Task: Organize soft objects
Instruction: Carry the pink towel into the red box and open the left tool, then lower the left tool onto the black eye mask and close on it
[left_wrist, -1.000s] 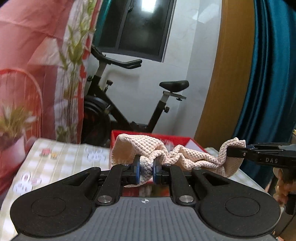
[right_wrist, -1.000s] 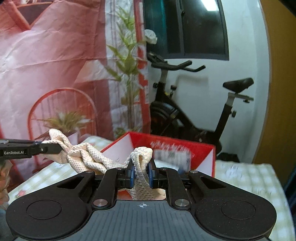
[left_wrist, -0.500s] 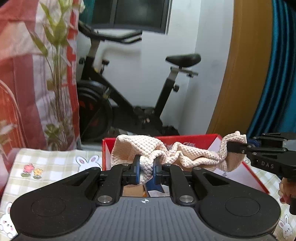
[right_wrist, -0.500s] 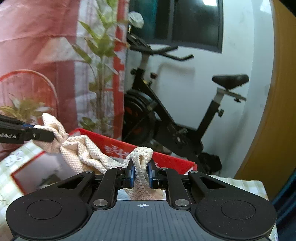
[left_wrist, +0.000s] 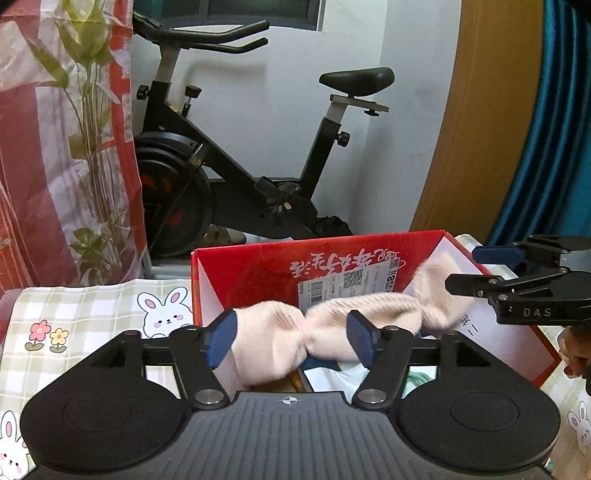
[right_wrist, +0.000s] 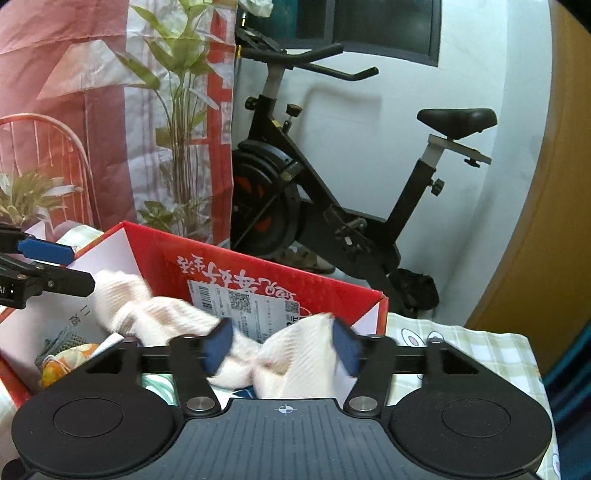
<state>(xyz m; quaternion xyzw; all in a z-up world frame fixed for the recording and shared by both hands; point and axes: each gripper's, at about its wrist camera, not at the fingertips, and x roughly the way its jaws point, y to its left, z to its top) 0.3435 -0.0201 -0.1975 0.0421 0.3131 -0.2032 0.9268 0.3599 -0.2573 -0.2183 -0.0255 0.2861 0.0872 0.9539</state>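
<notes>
A cream knitted towel (left_wrist: 273, 332) hangs blurred over the open red cardboard box (left_wrist: 258, 254), loose between both grippers. My left gripper (left_wrist: 291, 339) is opening, its blue pads (left_wrist: 221, 339) standing apart from the towel's left end. In the right wrist view my right gripper (right_wrist: 281, 347) is also opening, with the towel (right_wrist: 295, 354) slack between its pads and not pressed. Each gripper shows in the other's view: the right gripper (left_wrist: 465, 271) at the right edge, the left gripper (right_wrist: 70, 267) at the left edge over the box (right_wrist: 258, 258).
The box stands on a checked tablecloth (left_wrist: 92, 314) with bunny prints. It holds an orange patterned item (right_wrist: 62, 363) and a grey item (right_wrist: 61, 341). Behind the table stands a black exercise bike (left_wrist: 240, 166). A red printed backdrop (left_wrist: 55, 147) hangs on the left, a blue curtain (left_wrist: 546, 147) on the right.
Both grippers carried the towel forward and down over the red box, then their jaws sprang apart. The towel has left the pads and is dropping into the box.
</notes>
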